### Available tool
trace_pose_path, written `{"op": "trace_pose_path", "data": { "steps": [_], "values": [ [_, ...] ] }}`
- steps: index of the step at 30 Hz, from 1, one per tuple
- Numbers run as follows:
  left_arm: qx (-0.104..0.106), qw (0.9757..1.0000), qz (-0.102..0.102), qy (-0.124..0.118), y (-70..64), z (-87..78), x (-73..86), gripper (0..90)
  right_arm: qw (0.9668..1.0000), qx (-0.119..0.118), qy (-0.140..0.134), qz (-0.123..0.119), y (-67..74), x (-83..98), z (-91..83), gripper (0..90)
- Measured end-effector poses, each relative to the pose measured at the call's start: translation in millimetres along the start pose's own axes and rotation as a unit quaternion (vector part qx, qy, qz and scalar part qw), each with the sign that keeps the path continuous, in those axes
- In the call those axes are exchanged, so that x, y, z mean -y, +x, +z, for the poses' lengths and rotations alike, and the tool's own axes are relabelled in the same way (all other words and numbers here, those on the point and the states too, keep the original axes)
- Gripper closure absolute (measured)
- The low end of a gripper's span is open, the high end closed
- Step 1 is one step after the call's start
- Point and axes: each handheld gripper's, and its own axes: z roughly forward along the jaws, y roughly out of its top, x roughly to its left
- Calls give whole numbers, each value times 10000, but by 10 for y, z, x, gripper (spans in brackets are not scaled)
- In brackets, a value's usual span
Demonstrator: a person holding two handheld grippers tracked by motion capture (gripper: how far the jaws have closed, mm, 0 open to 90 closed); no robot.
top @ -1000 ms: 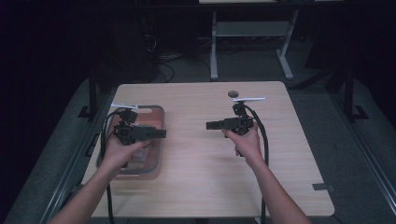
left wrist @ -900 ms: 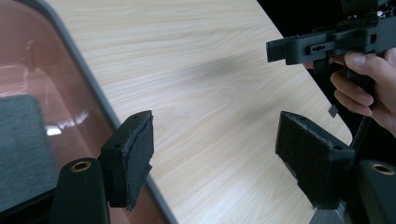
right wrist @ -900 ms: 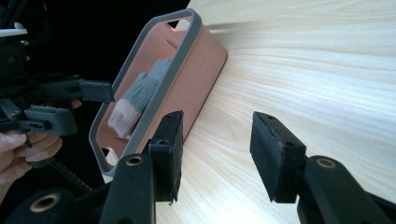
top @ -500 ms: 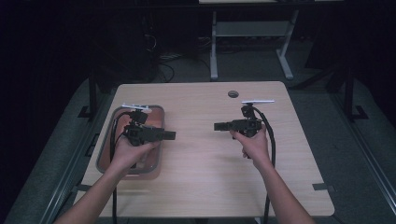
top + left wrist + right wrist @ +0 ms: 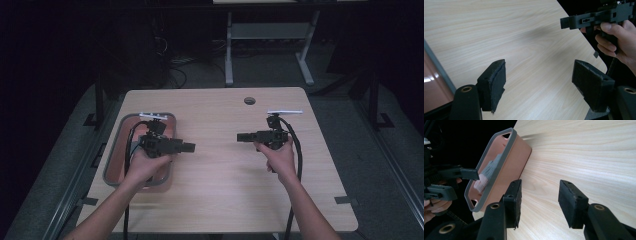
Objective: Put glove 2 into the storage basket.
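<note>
Near the table's [image 5: 220,200] left edge, the left gripper [image 5: 187,147] hovers open and empty above the tray's [image 5: 112,162] right rim.

A cloth [image 5: 488,171] lies in the bin [image 5: 116,150] on the table's [image 5: 220,200] left.

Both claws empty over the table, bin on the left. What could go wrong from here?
1. The left claw hangs open beside the bin; a low reach might hit its grey rim and slide it.
2. The cloth lies against the bin's inner wall, so the pads may pinch wall rather than cloth.
3. The right claw faces the left one; their tips may clash if both go for the bin.
</note>
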Motion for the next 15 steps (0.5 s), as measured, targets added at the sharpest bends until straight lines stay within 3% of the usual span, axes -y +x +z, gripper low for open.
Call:
{"op": "trace_pose_path", "data": {
  "steps": [9,15],
  "values": [
    [78,9999,68,112,-74,126,15,272,9999,12,-19,111,-99,68,-67,530],
    [238,9996,73,140,-146,214,24,271,9999,51,-10,148,-154,92,-121,525]
  ]
}}
